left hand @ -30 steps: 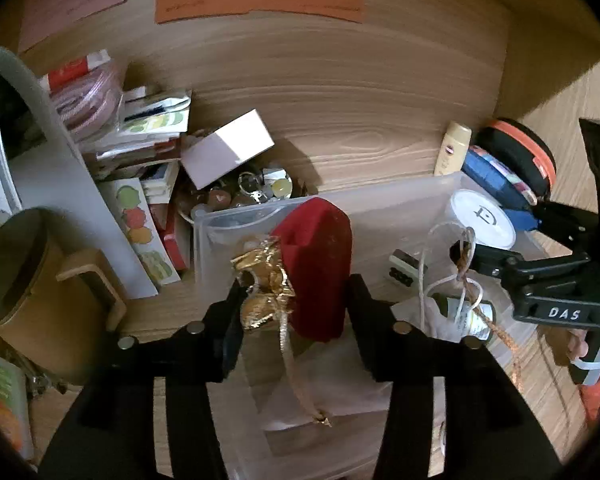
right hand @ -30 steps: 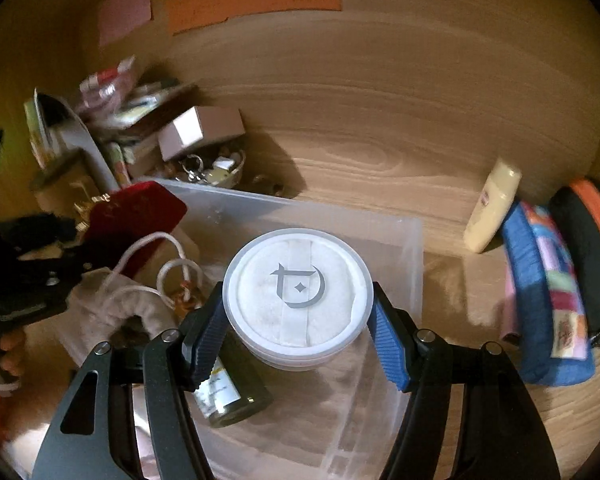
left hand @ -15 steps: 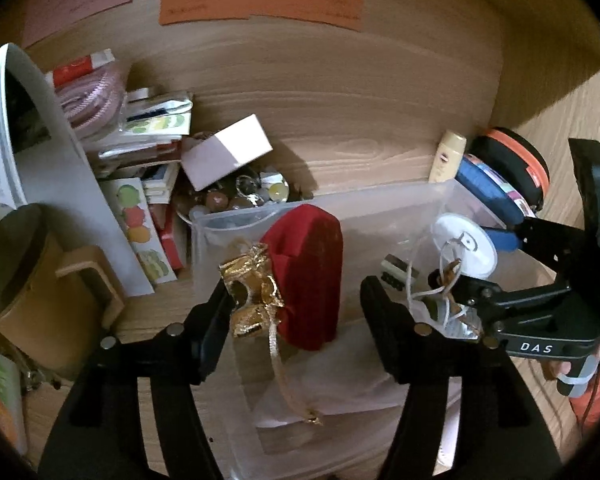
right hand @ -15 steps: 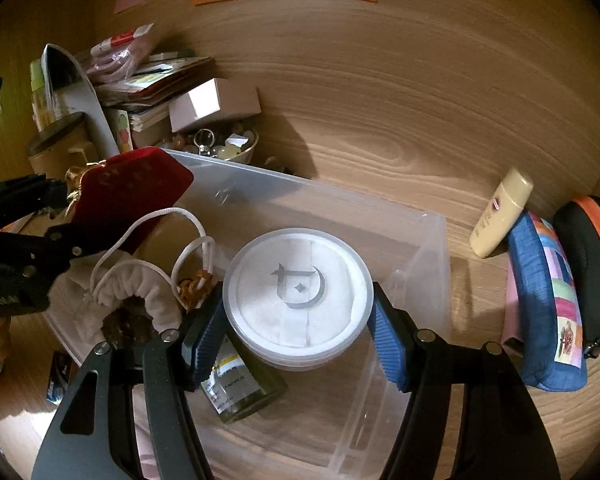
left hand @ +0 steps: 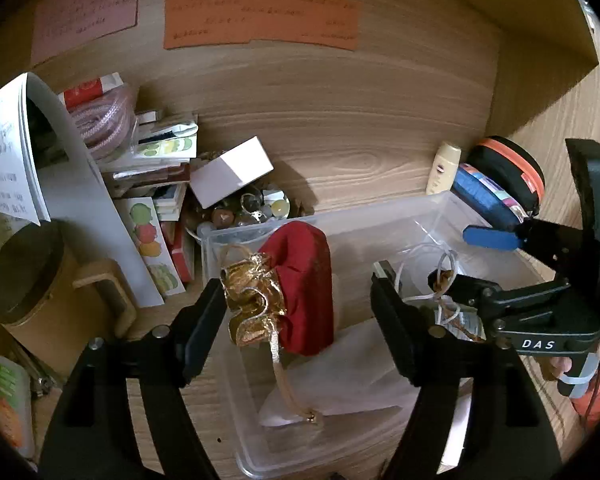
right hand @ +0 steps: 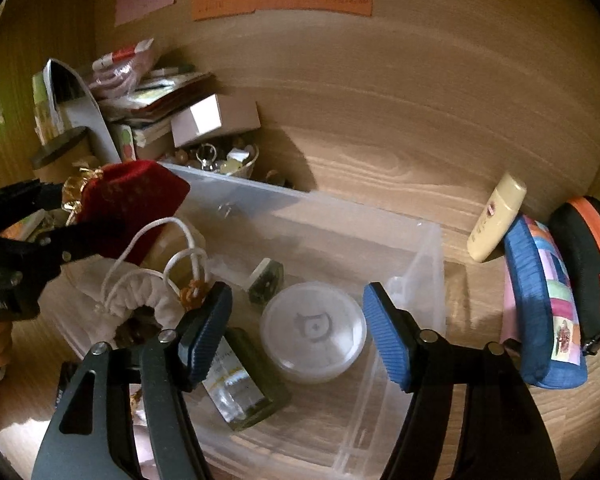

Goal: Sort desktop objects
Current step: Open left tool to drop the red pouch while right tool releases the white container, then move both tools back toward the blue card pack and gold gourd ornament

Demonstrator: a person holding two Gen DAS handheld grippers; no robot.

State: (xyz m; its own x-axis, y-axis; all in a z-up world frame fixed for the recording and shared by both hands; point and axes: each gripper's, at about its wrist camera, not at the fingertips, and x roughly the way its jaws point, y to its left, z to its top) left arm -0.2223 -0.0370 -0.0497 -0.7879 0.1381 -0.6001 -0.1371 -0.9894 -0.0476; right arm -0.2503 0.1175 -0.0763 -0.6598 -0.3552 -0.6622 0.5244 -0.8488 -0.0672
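The red pouch (left hand: 304,284) with its gold frilled neck (left hand: 252,304) hangs over the near-left corner of the clear plastic bin (left hand: 380,216), between the fingers of the left gripper (left hand: 298,312). The left finger touches the gold frill; the right finger stands clear of the pouch, so the jaws, which have just been opening, are spread apart and do not clamp it. A gold ribbon (left hand: 284,376) trails from the pouch down onto a white fabric bag (left hand: 352,376) in the bin. The right gripper (right hand: 296,320) is above the bin with its blue pads apart, jaws having just been opening; the round white lidded container (right hand: 314,332) lies on the bin floor below and between them, untouched. Beside the container are a dark glass bottle (right hand: 244,392) lying on its side and a white drawstring bag (right hand: 140,296). Outside the bin, on the wooden desk (left hand: 340,128), a white box (left hand: 232,170) rests over a bowl of beads (left hand: 244,212), and a cream tube (right hand: 496,216) leans against a blue pouch (right hand: 540,304).
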